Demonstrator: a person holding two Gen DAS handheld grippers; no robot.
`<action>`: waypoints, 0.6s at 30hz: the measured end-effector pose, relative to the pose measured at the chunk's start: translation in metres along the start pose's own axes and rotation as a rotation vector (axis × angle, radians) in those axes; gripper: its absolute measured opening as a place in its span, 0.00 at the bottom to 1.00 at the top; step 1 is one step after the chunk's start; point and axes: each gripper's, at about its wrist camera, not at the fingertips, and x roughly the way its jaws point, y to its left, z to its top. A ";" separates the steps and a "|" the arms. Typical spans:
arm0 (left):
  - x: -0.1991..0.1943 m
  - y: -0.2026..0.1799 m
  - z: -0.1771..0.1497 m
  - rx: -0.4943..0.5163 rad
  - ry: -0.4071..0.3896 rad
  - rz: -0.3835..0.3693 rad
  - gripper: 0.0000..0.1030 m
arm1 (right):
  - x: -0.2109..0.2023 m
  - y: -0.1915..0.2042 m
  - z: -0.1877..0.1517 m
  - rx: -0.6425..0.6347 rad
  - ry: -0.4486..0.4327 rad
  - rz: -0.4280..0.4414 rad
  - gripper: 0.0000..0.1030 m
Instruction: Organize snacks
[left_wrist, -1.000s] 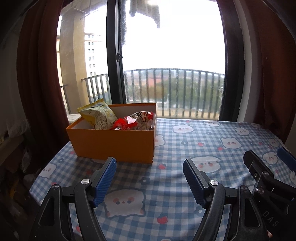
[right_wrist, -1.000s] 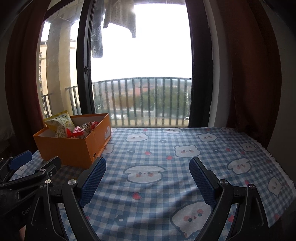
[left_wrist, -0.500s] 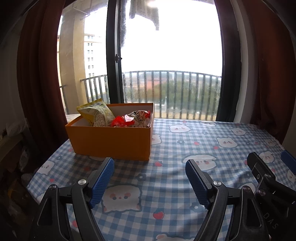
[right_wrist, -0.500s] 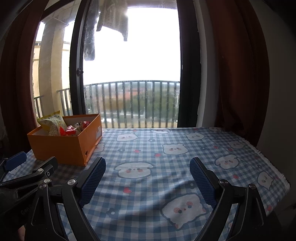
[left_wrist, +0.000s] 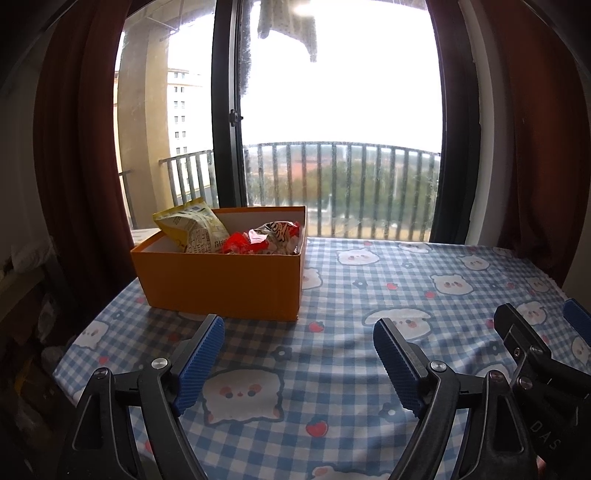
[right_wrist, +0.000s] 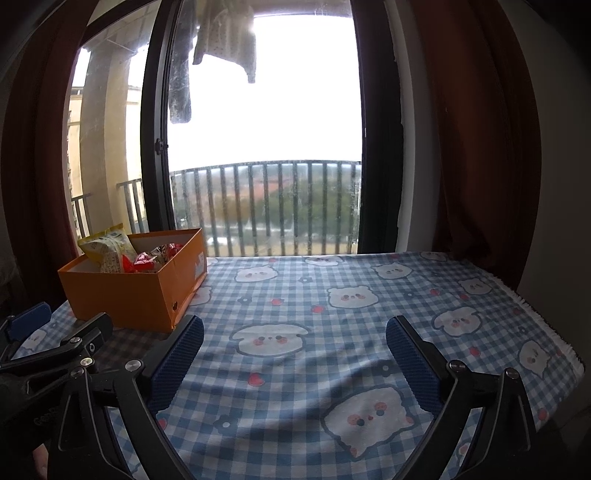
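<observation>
Orange box (left_wrist: 221, 280) held snacks (left_wrist: 225, 234) on checked counter (left_wrist: 369, 280), left tool (left_wrist: 299, 343) and right tool (right_wrist: 295, 347) both empty, jaws spreading wider.

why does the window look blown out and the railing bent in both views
Left wrist view: the sky behind the window is overexposed to plain white, so the curtains and room edges fall dark; the fisheye bows the railing. Right wrist view: same backlight; soft shadows lie on the tablecloth, and the box stays readable.
</observation>
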 end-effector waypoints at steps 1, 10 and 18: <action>0.000 0.001 0.000 -0.006 0.001 -0.004 0.84 | 0.001 -0.001 0.000 0.001 0.001 -0.002 1.00; 0.001 0.008 0.001 -0.044 -0.002 0.003 0.90 | 0.005 0.001 -0.002 -0.003 0.025 0.009 1.00; 0.001 0.009 0.002 -0.036 -0.008 0.010 0.94 | 0.005 -0.002 -0.001 0.008 0.022 0.009 1.00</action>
